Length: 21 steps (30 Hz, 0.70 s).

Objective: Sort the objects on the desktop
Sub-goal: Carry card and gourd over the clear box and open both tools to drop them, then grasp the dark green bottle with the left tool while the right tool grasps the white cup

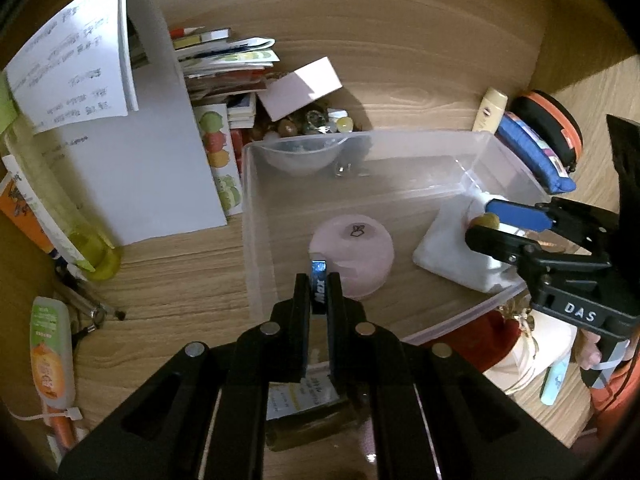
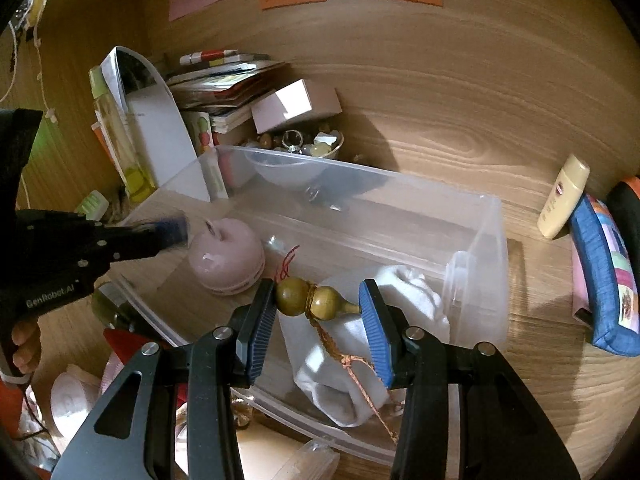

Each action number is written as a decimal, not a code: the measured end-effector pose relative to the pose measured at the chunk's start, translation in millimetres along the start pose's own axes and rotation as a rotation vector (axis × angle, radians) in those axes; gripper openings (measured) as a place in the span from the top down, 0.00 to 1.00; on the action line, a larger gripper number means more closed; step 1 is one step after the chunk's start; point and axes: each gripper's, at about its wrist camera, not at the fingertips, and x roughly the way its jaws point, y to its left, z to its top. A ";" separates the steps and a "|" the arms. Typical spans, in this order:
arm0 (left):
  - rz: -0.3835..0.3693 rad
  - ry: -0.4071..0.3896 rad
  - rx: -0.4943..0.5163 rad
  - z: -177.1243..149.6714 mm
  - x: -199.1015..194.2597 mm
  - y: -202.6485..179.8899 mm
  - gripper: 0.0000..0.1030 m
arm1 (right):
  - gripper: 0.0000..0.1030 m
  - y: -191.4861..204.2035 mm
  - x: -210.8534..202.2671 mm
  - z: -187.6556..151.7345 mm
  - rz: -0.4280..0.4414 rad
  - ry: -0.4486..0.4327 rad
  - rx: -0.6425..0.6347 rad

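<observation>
A clear plastic bin [image 1: 256, 200] [image 2: 496, 240] stands on the wooden desk. Inside lie a pink round case [image 1: 352, 256] [image 2: 226, 258], a white cloth [image 1: 452, 248] [image 2: 408, 296] and a clear bowl [image 1: 304, 156]. My left gripper [image 1: 319, 280] is shut on a small blue box marked "Max" [image 1: 319, 284], held over the bin's near wall; it also shows in the right wrist view [image 2: 172, 228]. My right gripper [image 2: 318, 300] is shut on a wooden gourd charm [image 2: 312, 300] with a braided cord [image 2: 348, 360], held over the white cloth. It shows in the left wrist view [image 1: 486, 220].
Left of the bin stand a white folded booklet [image 1: 140, 152], stacked books [image 1: 228, 64], a green bottle [image 1: 52, 200] and an orange tube [image 1: 50, 356]. A bowl of trinkets [image 2: 316, 144] sits behind. A cream tube [image 2: 562, 200] and a blue pouch [image 2: 604, 264] lie right.
</observation>
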 end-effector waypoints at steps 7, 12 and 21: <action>-0.020 0.000 -0.019 1.8 0.2 2.1 0.94 | 0.55 -1.5 -0.5 2.3 0.008 0.027 0.020; -0.032 -0.015 -0.010 3.6 -10.7 -1.3 0.90 | 0.39 3.7 -16.6 5.2 -0.020 -0.022 -0.001; -0.022 -0.099 -0.024 -7.4 -48.4 4.2 0.49 | 0.20 14.9 -51.6 3.8 -0.094 -0.099 -0.019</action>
